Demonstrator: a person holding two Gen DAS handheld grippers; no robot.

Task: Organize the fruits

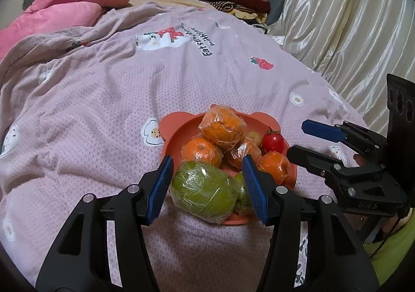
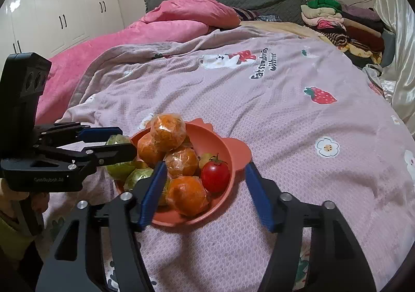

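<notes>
An orange bowl [image 1: 179, 126] sits on the bed, piled with plastic-wrapped oranges [image 1: 223, 127], a red tomato [image 1: 272, 142] and wrapped green fruits. My left gripper [image 1: 208, 177] is open, its blue pads on either side of the big green fruit [image 1: 206, 189] at the bowl's near edge; I cannot tell whether they touch it. My right gripper [image 2: 205, 189] is open over the bowl's [image 2: 220, 141] near side, around a wrapped orange [image 2: 187, 194] and the tomato [image 2: 215, 176]. Each gripper shows in the other's view: the right one [image 1: 308, 138], the left one [image 2: 114, 141].
The bed is covered by a mauve printed blanket [image 1: 129, 89]. A pink quilt [image 2: 168, 24] lies at the far left. Folded clothes [image 2: 339, 22] are stacked at the far right beside a shiny cream curtain [image 1: 337, 19]. White wardrobes [image 2: 59, 6] stand at the left.
</notes>
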